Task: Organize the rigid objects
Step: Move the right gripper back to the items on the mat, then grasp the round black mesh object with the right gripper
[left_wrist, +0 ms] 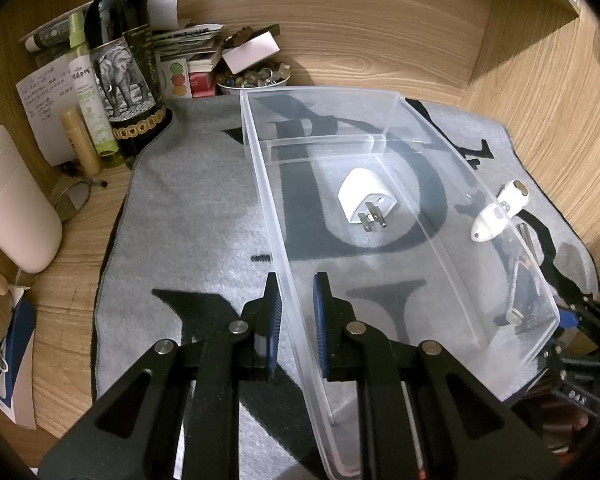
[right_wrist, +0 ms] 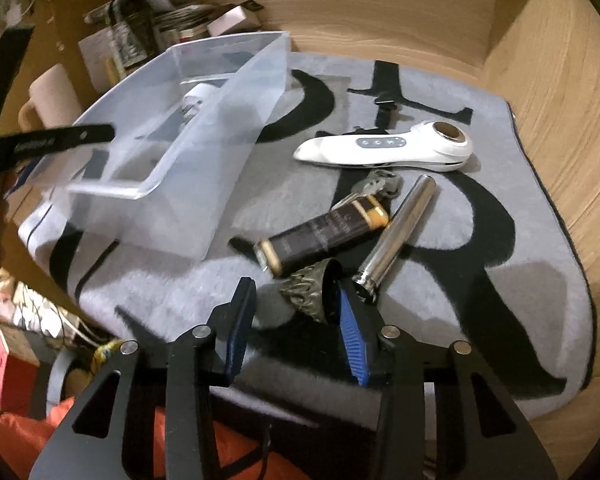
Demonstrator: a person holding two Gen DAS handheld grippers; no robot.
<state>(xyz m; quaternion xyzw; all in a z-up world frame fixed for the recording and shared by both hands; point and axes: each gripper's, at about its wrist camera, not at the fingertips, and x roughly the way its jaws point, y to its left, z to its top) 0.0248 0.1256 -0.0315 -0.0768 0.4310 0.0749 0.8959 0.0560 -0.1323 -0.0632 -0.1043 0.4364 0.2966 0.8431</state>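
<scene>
Left gripper [left_wrist: 296,320]: fingers clamped on the clear bin [left_wrist: 452,208] wall.
Right gripper [right_wrist: 296,328]: fingers apart, straddling the ornate bell [right_wrist: 306,292] beside the bin.

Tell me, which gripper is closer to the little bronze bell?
Right. The right gripper has the bell between its fingers; the left gripper clamps the clear bin's wall, away from it.

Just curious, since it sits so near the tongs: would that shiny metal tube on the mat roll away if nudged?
Probably. The metal tube is a smooth round cylinder lying on its side, so a sideways nudge could roll it. The fuzzy grey mat may slow it. Its polished surface looks slippery to pinch.
</scene>
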